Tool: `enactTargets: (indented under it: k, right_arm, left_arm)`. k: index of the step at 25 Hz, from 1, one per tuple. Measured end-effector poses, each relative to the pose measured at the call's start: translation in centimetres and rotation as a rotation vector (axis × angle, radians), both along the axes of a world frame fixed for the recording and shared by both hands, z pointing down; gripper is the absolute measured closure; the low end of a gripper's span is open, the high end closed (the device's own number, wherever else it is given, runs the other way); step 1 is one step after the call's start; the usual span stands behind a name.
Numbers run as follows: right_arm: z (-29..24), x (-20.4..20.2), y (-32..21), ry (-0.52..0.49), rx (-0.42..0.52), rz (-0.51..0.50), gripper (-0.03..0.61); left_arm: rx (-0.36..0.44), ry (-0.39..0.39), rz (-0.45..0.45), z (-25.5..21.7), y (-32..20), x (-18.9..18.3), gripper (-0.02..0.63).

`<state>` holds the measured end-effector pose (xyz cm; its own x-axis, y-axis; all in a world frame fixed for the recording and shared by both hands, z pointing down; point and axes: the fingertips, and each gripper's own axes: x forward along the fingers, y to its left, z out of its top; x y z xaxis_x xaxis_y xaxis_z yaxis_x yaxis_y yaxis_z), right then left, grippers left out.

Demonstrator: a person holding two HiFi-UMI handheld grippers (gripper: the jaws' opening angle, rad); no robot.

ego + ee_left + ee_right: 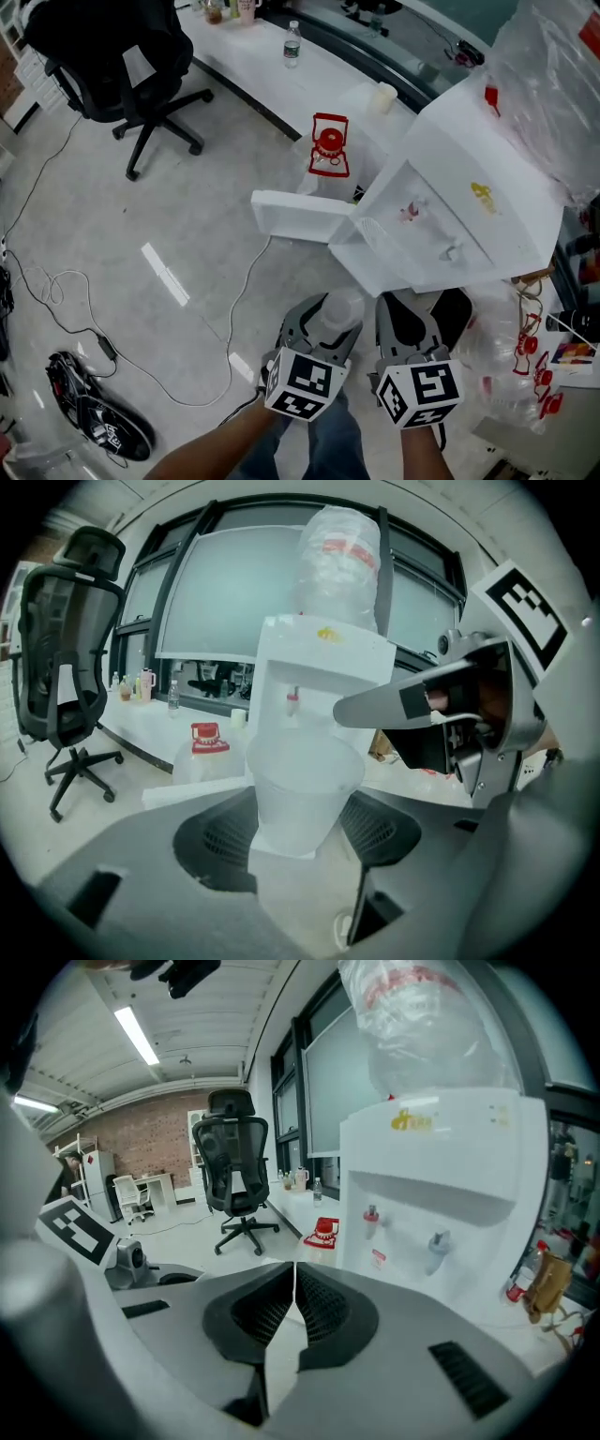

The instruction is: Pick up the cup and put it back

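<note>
- Left gripper (298, 829): jaws spread wide, clasping the translucent white plastic cup (302, 789) upright between them
- Cup: held in front of the white box-shaped water dispenser (473, 202), apart from it
- Right gripper (293, 1302): jaws pressed together, empty, also facing the dispenser

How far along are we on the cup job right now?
Done: the pickup. The left gripper is closed on the translucent cup, which is off any surface in front of the water dispenser. In hand: only the cup; the right gripper is shut and empty. Left: setting the cup back down and releasing it. Where it stood isn't shown.
</note>
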<state>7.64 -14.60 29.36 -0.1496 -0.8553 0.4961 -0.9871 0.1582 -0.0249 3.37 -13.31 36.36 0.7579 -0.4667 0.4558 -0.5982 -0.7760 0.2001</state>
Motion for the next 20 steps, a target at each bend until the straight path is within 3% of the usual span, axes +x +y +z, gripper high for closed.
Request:
enactTargets:
  k: [20]
  right_arm:
    - [24.1, 6.8, -3.3, 0.015, 0.010, -0.015, 0.555]
  left_arm:
    - [0.040, 0.009, 0.015, 24.1, -5.1, 9.2, 0.341]
